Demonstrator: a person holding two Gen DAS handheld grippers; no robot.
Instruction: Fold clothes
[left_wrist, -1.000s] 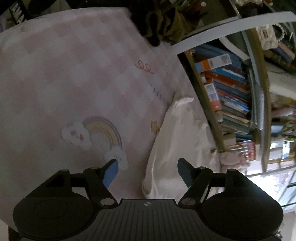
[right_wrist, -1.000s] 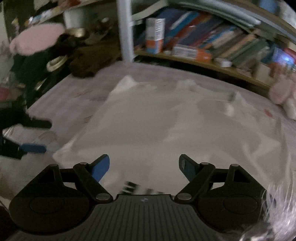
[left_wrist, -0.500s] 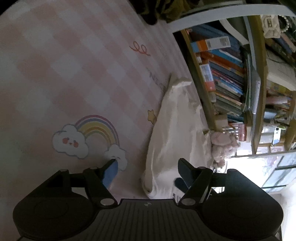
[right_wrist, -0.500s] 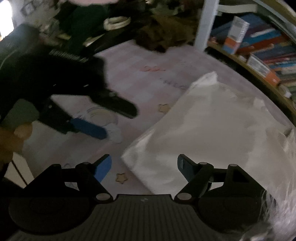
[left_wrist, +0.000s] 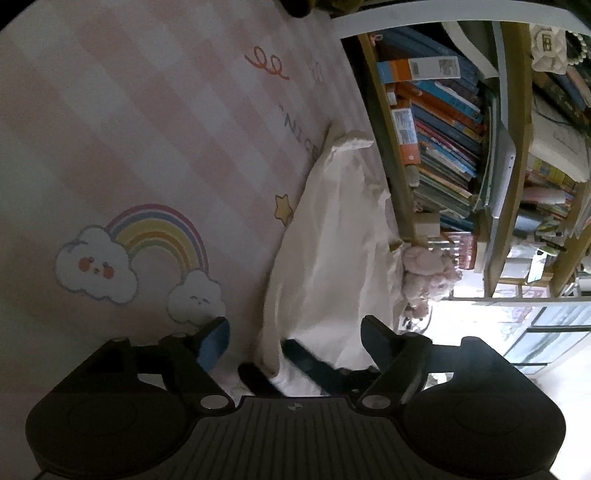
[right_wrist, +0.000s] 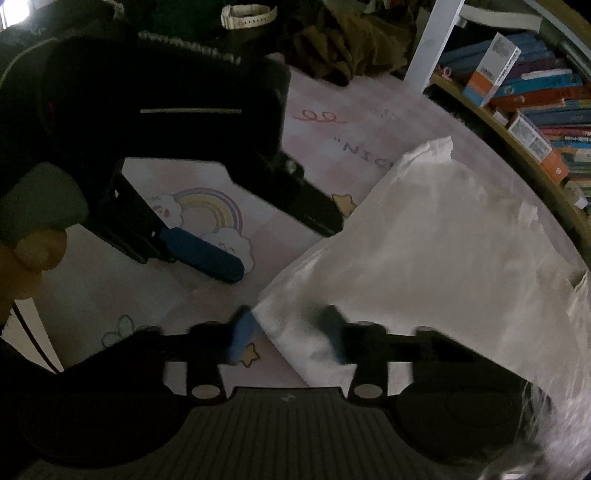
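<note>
Our right hand-held gripper (right_wrist: 288, 332) was wide a sec ago, hovering over the middle of the white satin-like garment (right_wrist: 436, 251); now it has swung over to the garment's near corner & its jaws are closing, blue pads either side of the cloth edge, fabric between them. They look blurred w/ motion, so we can't say the pinch is firm yet. The garment lies flat on the pink checked bed sheet w/ rainbow & cloud print (left_wrist: 140, 147), close along the wooden bookshelf full of books (left_wrist: 436, 147), its far corner pointing toward the "NICE" lettering. Our left hand-held gripper (left_wrist: 291, 341) has come lower & closer to the same near edge; its jaws are opening, wide, nothing pinched; in the left wrist view the right one's dark fingers show between them at the cloth. In the right wrist view the left tool sits just above the rainbow, beside the garment's long edge. We judge: corner pick is under way, so the fold itself hasn't begun; next likely needs the left to take a second corner before lifting across.
</note>
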